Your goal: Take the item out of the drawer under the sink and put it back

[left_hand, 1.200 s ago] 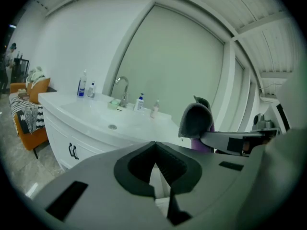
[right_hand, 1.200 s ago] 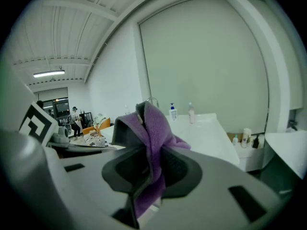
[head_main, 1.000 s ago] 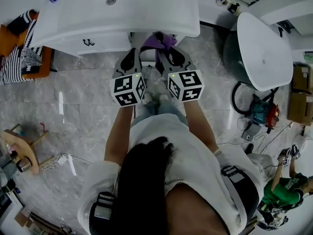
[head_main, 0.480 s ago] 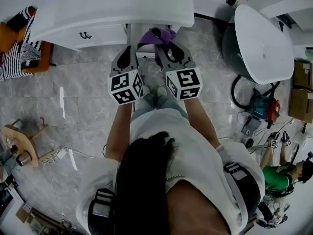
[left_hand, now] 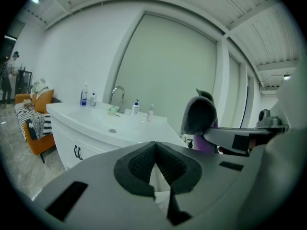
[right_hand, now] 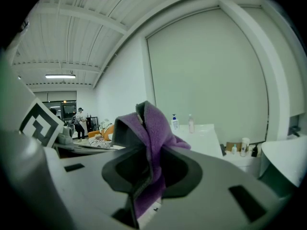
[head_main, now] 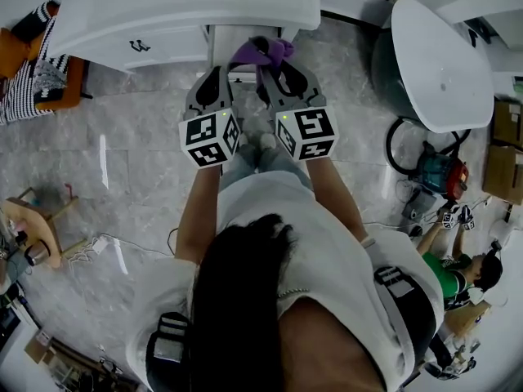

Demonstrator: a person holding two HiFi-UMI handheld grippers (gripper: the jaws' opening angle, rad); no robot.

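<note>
My right gripper (head_main: 270, 70) is shut on a purple cloth (head_main: 264, 52), which bunches up over its fingertips. In the right gripper view the cloth (right_hand: 152, 128) hangs pinched between the jaws of that gripper (right_hand: 146, 155). My left gripper (head_main: 218, 76) is close beside it on the left, shut with nothing in it; its jaws (left_hand: 154, 145) meet at the tips. Both hover over the pulled-out drawer (head_main: 234, 36) under the white sink vanity (head_main: 188, 6). From the left gripper view the cloth (left_hand: 199, 115) shows to the right.
A white bathtub (head_main: 441, 64) stands at the right, with a red and blue machine (head_main: 437, 182) and cables on the floor by it. An orange seat with striped fabric (head_main: 37, 84) is at the left. Bottles (left_hand: 85, 95) stand on the vanity top. A person in green (head_main: 458, 272) crouches at the lower right.
Both grippers stay side by side with the cloth still held in the right one. More of the drawer shows below the vanity edge now, and the person in green has shifted.
</note>
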